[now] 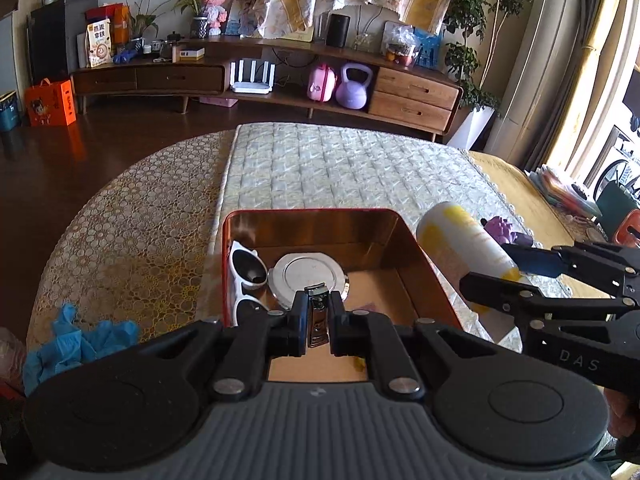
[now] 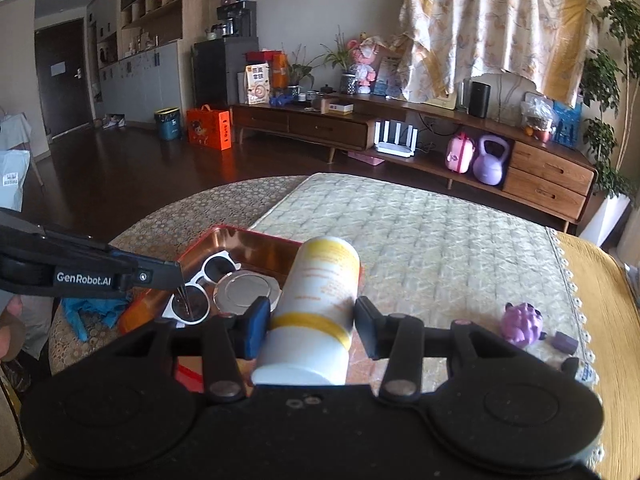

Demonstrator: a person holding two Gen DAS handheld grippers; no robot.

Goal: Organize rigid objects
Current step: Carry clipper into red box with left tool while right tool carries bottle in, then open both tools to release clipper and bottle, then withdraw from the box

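Note:
My left gripper is shut on a metal nail clipper and holds it above the open red tin box. White sunglasses and a round silver lid lie in the box. My right gripper is shut on a white and yellow bottle, held just right of the box. The right gripper also shows in the left wrist view, holding the bottle. The left gripper with the clipper hangs over the sunglasses in the right wrist view.
A purple toy and a small purple block lie on the quilted mat to the right. Blue gloves lie left of the box. The round table's edge is to the left.

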